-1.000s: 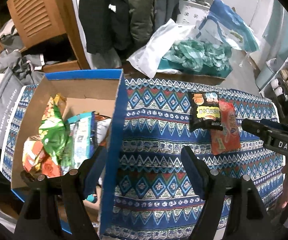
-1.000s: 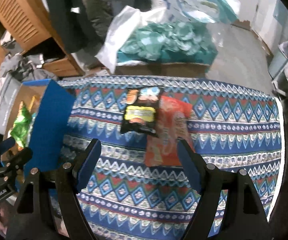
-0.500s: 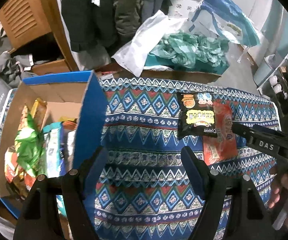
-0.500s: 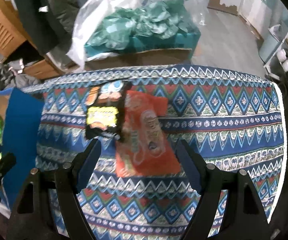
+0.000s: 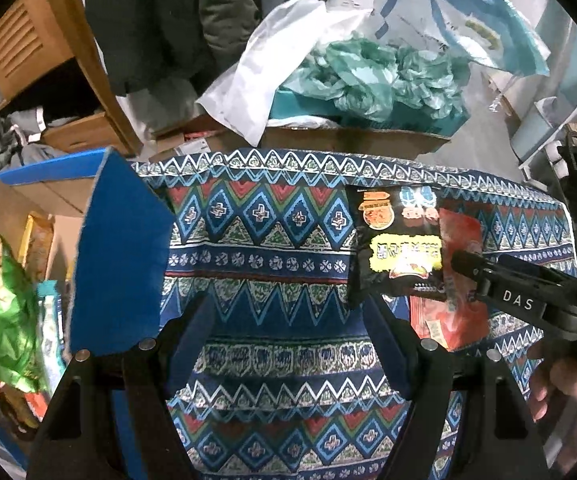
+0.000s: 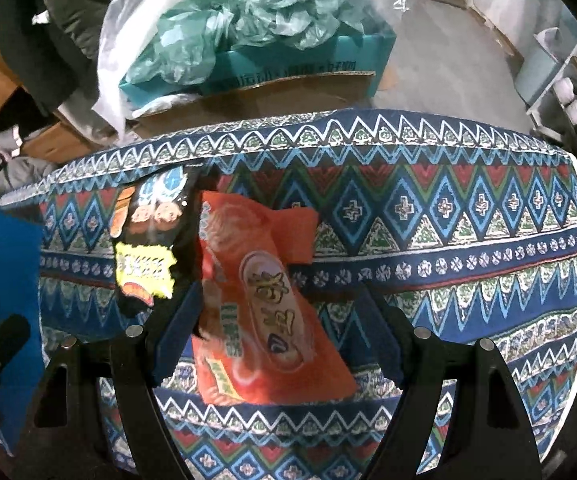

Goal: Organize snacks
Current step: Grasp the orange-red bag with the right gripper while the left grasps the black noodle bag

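Observation:
Two snack bags lie side by side on the patterned cloth [image 6: 448, 240]: a black bag [image 6: 148, 248] and an orange bag [image 6: 272, 300]. My right gripper [image 6: 276, 316] hangs open just above the orange bag, which shows between its fingers without being pressed. In the left wrist view the black bag [image 5: 396, 248] lies up and right of my open, empty left gripper [image 5: 288, 320]. There the orange bag [image 5: 456, 312] is partly hidden behind the right gripper's fingers [image 5: 484, 274]. A blue cardboard box [image 5: 116, 248] at the left holds several snack packs [image 5: 12, 320].
The box's blue flap [image 6: 0, 264] stands up close to the black bag. Beyond the table's far edge sit a teal carton with green plastic wrap [image 6: 248, 20], a white bag [image 5: 272, 68], hanging coats and wooden furniture [image 5: 20, 40]. A hand [image 5: 568, 392] holds the right gripper.
Both grippers have come down and closer to the cloth. The left one has shifted right, away from the box. The right one now sits over the orange bag.

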